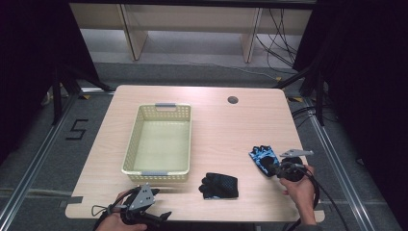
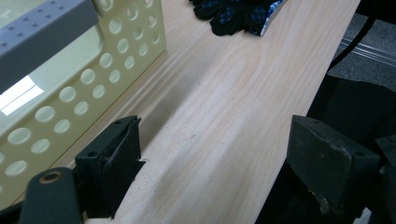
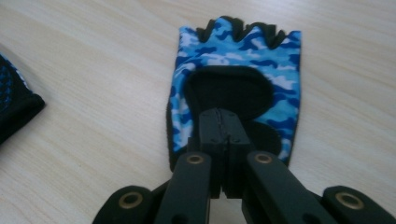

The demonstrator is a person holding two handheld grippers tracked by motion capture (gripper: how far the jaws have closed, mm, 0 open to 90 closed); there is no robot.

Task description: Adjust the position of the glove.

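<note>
A fingerless blue camouflage glove [image 1: 262, 156] [image 3: 280, 60] lies at the table's right side. My right gripper [image 1: 273, 167] [image 3: 227, 116] is shut, its jaws pinched together on the glove's black wrist end. A black glove with blue dots [image 1: 219, 185] [image 2: 233, 14] [image 3: 11, 105] lies flat near the front middle of the table. My left gripper [image 1: 163, 215] [image 2: 210, 158] rests at the front edge, just in front of the basket. It is open, with bare wood between its fingers.
A cream perforated basket [image 1: 132, 144] [image 2: 116, 42] with grey handles stands left of centre, and nothing lies inside it. A round cable hole [image 1: 233, 99] sits at the back right. Floor rails run along both sides of the table.
</note>
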